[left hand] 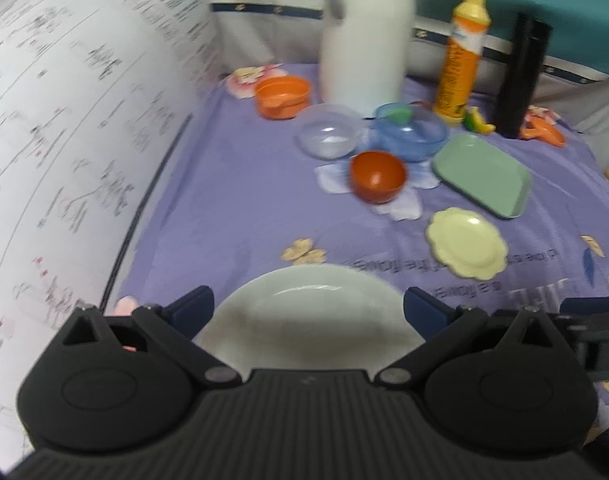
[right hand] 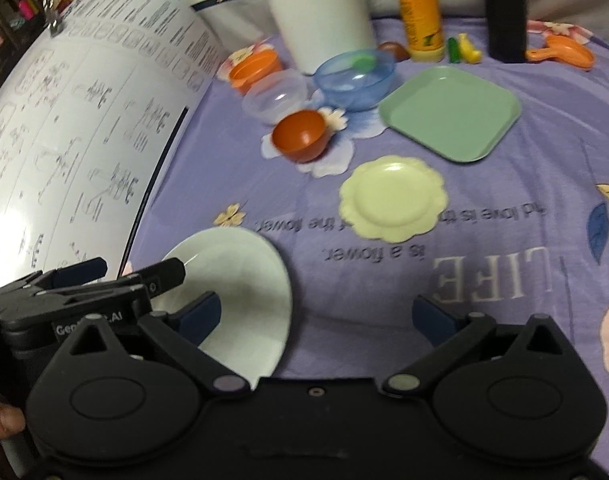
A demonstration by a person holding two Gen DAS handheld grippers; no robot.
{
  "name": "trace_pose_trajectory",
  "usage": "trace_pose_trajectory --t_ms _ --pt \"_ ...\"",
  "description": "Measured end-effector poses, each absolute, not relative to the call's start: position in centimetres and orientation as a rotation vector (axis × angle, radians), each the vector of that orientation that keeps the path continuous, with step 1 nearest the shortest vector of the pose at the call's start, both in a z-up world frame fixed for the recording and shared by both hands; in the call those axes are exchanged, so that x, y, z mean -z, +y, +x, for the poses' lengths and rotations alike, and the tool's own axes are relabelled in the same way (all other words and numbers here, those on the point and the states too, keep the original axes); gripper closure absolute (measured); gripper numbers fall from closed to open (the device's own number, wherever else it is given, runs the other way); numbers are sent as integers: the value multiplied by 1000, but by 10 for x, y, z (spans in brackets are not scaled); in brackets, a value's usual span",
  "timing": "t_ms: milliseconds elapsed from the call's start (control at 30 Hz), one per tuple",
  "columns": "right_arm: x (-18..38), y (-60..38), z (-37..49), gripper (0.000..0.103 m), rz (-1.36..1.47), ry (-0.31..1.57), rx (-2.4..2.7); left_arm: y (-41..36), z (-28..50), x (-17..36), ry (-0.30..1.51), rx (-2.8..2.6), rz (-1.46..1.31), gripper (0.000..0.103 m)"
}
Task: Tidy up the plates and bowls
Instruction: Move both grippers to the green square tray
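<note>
A white round plate (left hand: 304, 292) (right hand: 240, 272) lies on the purple cloth. My left gripper (left hand: 308, 306) hangs over it, open wide, pads clear of the rim. My right gripper (right hand: 316, 312) is open too, over bare cloth, its left finger above the plate's edge. Farther back are a yellow scalloped plate (left hand: 466, 248) (right hand: 392, 198) and a green square plate (left hand: 482, 174) (right hand: 450, 112). Behind them stand a red-brown bowl (left hand: 378, 176) (right hand: 302, 136), a clear bowl (left hand: 330, 130) (right hand: 274, 96), a blue bowl (left hand: 410, 132) (right hand: 354, 76) and an orange cup (left hand: 282, 96) (right hand: 254, 66).
A large printed white sheet (left hand: 64, 140) rises along the left side. At the back stand a tall white container (left hand: 364, 32), an orange bottle (left hand: 462, 56) and a black flask (left hand: 522, 76). An orange scoop (right hand: 564, 54) and small toy fruit lie nearby.
</note>
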State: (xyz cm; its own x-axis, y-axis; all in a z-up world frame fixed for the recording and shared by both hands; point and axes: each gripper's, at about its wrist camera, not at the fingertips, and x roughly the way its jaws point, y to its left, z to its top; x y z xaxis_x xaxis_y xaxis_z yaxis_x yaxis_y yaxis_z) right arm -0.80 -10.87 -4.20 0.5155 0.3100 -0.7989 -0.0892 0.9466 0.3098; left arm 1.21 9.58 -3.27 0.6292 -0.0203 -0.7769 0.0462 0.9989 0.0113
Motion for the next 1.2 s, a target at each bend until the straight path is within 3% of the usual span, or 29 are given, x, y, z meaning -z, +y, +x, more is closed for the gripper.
trace_pose_trajectory --t_ms 533,633,800,1033,1133,1200 --pt "60 -238 43 2 410 934 13 -8 62 34 851 209 146 0" --pt "66 -251 58 10 423 929 37 -20 75 38 850 232 153 0" --pt "80 -255 83 32 440 938 42 -34 99 45 861 250 156 0" --pt "100 -253 122 51 443 960 30 -45 128 58 888 254 156 0" --pt "110 -254 137 65 457 974 21 -51 137 62 894 250 157 0" --pt "114 -254 144 80 451 977 12 -54 143 65 898 247 157 1"
